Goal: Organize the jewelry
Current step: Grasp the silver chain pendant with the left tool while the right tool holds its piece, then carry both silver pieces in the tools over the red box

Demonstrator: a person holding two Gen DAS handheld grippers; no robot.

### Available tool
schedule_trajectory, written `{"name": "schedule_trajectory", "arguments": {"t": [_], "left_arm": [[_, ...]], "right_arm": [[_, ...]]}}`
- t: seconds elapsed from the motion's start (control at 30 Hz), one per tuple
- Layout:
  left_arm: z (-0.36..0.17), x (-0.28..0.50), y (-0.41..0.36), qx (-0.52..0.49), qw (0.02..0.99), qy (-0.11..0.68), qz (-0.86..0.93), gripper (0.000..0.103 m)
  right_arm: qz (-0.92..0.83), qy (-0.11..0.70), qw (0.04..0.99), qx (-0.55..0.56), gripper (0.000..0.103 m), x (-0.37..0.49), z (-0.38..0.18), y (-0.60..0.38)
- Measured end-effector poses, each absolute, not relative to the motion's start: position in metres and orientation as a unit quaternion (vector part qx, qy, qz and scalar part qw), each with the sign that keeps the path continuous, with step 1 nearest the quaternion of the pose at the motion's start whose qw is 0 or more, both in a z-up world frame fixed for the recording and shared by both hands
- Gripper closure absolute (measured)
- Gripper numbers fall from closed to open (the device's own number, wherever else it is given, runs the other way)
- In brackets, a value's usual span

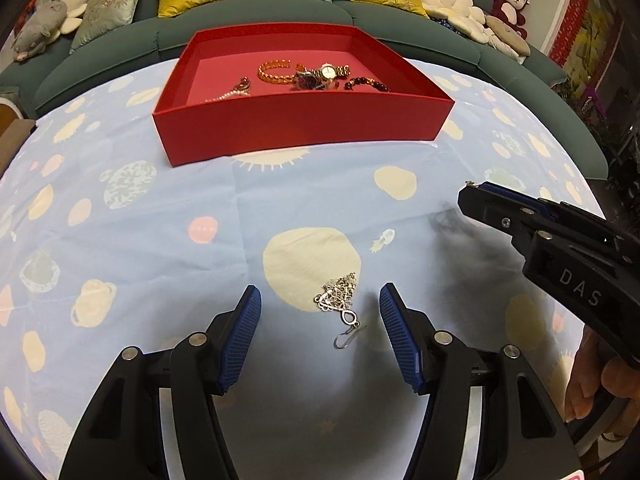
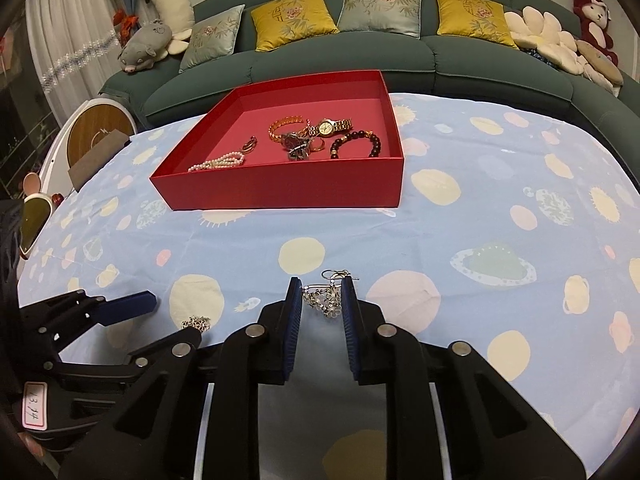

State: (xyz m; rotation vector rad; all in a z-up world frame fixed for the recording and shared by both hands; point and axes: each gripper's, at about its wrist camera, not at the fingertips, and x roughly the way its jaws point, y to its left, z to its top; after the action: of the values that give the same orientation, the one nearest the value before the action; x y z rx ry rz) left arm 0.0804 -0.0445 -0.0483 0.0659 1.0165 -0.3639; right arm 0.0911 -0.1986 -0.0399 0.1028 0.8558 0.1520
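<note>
Most of the jewelry already lies in the red box (image 2: 280, 194) at the far middle of the counter (image 2: 460, 232). Inside are a pearl strand (image 2: 218, 163) at the near left, a small ring-like piece (image 2: 250, 145) behind it, a gold bangle (image 2: 284, 128), a gold watch (image 2: 330, 127), a dark tangle of a second watch or clasp (image 2: 298, 146) in the middle, and a dark bead bracelet (image 2: 356, 144) at the right. That part of the job looks done.

Two silver earrings are left on the blue cloth, near the camera and well apart from the box. One, the left earring (image 1: 340, 300), lies on a cream spot between the pads of the left tongs (image 1: 320, 308). Those tongs stand wide, a pad on either side of it and neither touching, so nothing is held there yet.

The right earring (image 2: 326, 296) sits between the pads of the right tongs (image 2: 322, 300), its hook poking out past the tips. Those tongs are narrow, drawn in close around it. Whether the pads actually press on the filigree I cannot tell; a sliver of gap seems to show on each side.

My reading: the task is near its end. What remains is to grip each earring, carry it to the far box and drop it in. Both are thin and flat on soft cloth, so the pinch may slip or catch fabric.
</note>
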Motion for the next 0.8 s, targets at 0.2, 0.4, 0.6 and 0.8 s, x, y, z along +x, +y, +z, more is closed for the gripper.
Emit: {"name": "schedule_trajectory", "arguments": {"t": [0.2, 0.4, 0.6, 0.8], "left_arm": [[-0.049, 0.074, -0.051, 0.057, 0.866, 0.463, -0.179, 0.071], [-0.046, 0.073, -0.053, 0.06, 0.864, 0.459, -0.196, 0.095], [-0.03, 0.075, -0.045, 0.039, 0.867, 0.45, -0.208, 0.1], [-0.007, 0.076, -0.035, 0.021, 0.878, 0.427, -0.215, 0.101]], "right_arm": [[0.073, 0.412, 0.907, 0.054, 0.084, 0.088, -0.038, -0.203], [0.074, 0.409, 0.908, 0.057, 0.084, 0.087, -0.036, -0.204], [0.076, 0.399, 0.912, 0.062, 0.084, 0.083, -0.029, -0.205], [0.079, 0.389, 0.915, 0.068, 0.084, 0.083, -0.02, -0.206]]}}
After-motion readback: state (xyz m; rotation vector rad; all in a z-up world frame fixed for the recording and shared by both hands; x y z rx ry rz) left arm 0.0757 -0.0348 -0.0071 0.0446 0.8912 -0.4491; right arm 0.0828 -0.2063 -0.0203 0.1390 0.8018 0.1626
